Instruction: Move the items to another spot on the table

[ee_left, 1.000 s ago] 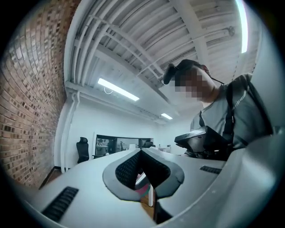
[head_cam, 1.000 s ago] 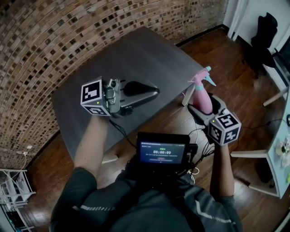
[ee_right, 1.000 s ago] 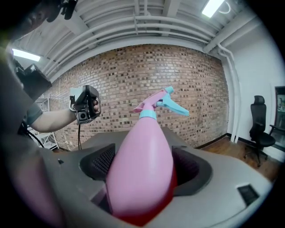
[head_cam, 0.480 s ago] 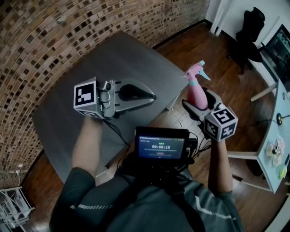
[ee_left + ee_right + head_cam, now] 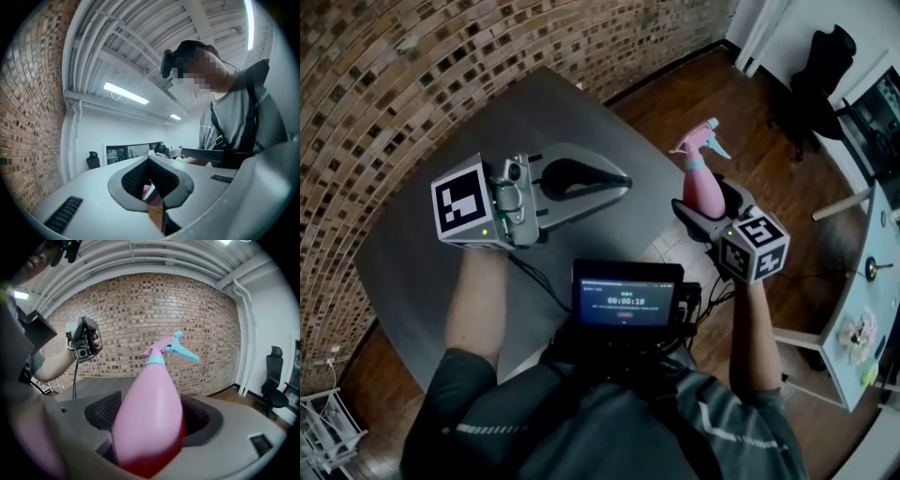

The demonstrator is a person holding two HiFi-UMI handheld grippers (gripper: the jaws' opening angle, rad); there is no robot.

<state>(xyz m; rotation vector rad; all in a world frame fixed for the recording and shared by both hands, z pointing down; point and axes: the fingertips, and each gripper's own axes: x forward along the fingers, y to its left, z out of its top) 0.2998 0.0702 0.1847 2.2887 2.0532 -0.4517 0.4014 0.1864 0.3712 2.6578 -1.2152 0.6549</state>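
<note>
A pink spray bottle [image 5: 701, 183] with a teal trigger stands upright in my right gripper [image 5: 710, 202], which is shut on its body. It hangs off the right edge of the grey table [image 5: 441, 272], over the wooden floor. In the right gripper view the pink spray bottle [image 5: 150, 408] fills the space between the jaws, nozzle to the right. My left gripper [image 5: 619, 183] is above the table with its jaws pointing right, shut and empty. In the left gripper view, the left gripper [image 5: 149, 159] shows its tips meeting. The right gripper view also catches the left gripper [image 5: 83, 345] in front of the wall.
A brick wall [image 5: 384, 84] runs behind the table. A screen [image 5: 626, 300] is strapped to the person's chest. A black office chair [image 5: 820, 66] stands at the far right, and a white desk [image 5: 862, 309] with small items stands at the right edge.
Both grippers have shifted a little up and left in the head view as the camera turned. The bottle stays in the right gripper and the left gripper stays shut.
</note>
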